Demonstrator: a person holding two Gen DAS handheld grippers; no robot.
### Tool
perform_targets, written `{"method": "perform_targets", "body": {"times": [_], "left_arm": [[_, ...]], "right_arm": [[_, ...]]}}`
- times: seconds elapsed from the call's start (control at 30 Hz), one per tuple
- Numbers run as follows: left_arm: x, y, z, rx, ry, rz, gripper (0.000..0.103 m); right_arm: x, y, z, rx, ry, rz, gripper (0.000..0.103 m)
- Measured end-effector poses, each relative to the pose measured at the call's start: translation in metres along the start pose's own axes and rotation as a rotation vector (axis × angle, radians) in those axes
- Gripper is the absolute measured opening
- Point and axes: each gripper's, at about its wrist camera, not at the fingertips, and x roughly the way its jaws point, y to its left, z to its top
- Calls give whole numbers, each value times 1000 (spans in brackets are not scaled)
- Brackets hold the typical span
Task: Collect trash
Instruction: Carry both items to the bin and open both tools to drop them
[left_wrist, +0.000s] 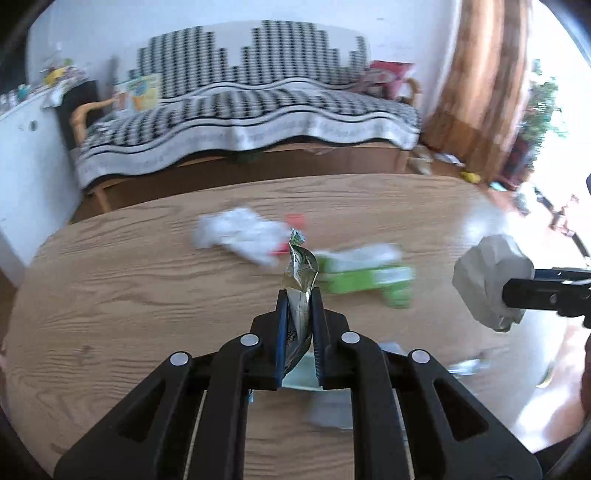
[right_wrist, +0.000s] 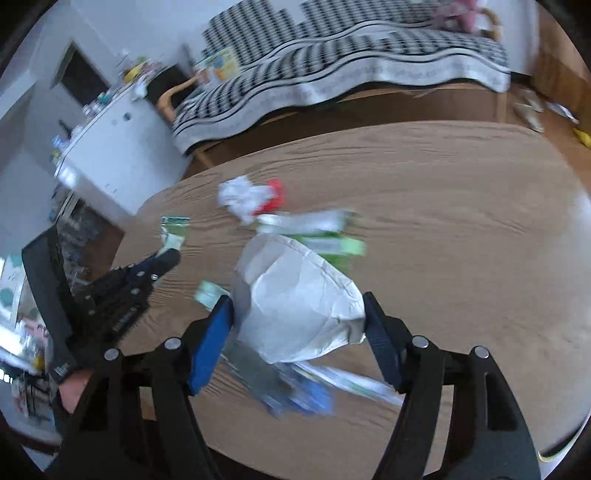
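left gripper (left_wrist: 300, 295) pinching wrapper (left_wrist: 301, 266) — right gripper (right_wrist: 299, 306) clamping paper wad (right_wrist: 295, 295)

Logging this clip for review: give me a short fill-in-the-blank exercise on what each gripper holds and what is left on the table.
1. The left gripper is shut on a crumpled foil ____.
2. The right gripper grips a white crumpled ____ ball.
3. The green carton lies on the ____ table.
4. Beside the white tissue wad lies a ____ scrap.

Missing words: wrapper; paper; wooden; red
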Motion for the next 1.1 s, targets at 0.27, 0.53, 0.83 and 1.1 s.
{"method": "perform_targets", "body": {"times": [0.27, 0.53, 0.83, 1.1], "left_arm": [[12, -169, -3, 201, 34, -234, 11], [23, -344, -33, 364, 71, -463, 11], [49, -465, -84, 546, 127, -551, 11], [77, -492, -78, 567, 173, -552, 11]], "right_arm": [[-110, -162, -89, 223, -137, -317, 69], [-191, -327, -190, 539, -191, -530, 69], [-198, -418, -258, 717, -110, -516, 69], [-183, -425, -252, 715, -77, -507, 69]]}}
